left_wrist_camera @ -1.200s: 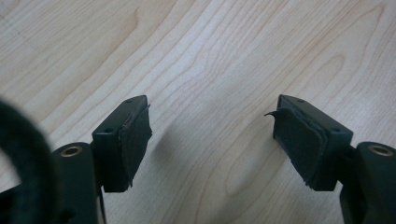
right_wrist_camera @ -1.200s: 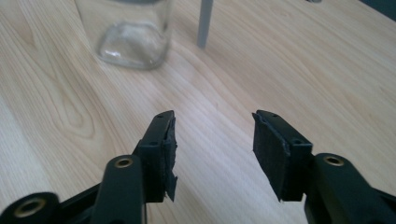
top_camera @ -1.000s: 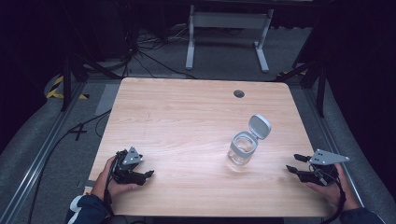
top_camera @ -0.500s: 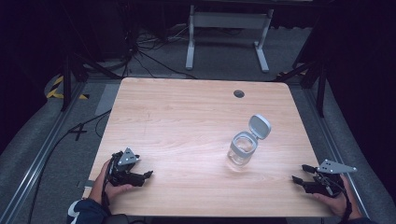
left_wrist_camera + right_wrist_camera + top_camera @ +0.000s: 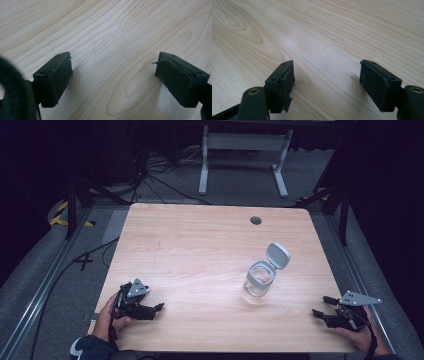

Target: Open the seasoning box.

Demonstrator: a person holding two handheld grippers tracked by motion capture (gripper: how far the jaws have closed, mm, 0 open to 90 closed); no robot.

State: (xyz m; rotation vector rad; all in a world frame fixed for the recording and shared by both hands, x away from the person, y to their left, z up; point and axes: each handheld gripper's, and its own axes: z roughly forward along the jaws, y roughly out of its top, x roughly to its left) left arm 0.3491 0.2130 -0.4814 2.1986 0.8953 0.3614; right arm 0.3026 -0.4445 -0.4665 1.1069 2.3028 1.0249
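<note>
A clear glass jar [image 5: 260, 280] stands upright right of the table's middle, its grey hinged lid [image 5: 278, 255] flipped open behind it. My left gripper [image 5: 156, 310] rests low at the front left of the table, jaws wide apart over bare wood [image 5: 113, 72], nothing between them. My right gripper [image 5: 321, 306] sits at the front right corner, also open with only wood grain between its jaws [image 5: 327, 75]. Both grippers are well apart from the jar.
The light wooden table [image 5: 200, 250] has a small round cable hole [image 5: 256, 220] near its far edge. Beyond it a white metal stand [image 5: 240, 155] and cables lie on the grey floor. Black frame rails run along both sides.
Both grippers have drawn back toward the near edge and lowered; the right one moved furthest, down toward the front right corner. The jar has stayed put.
</note>
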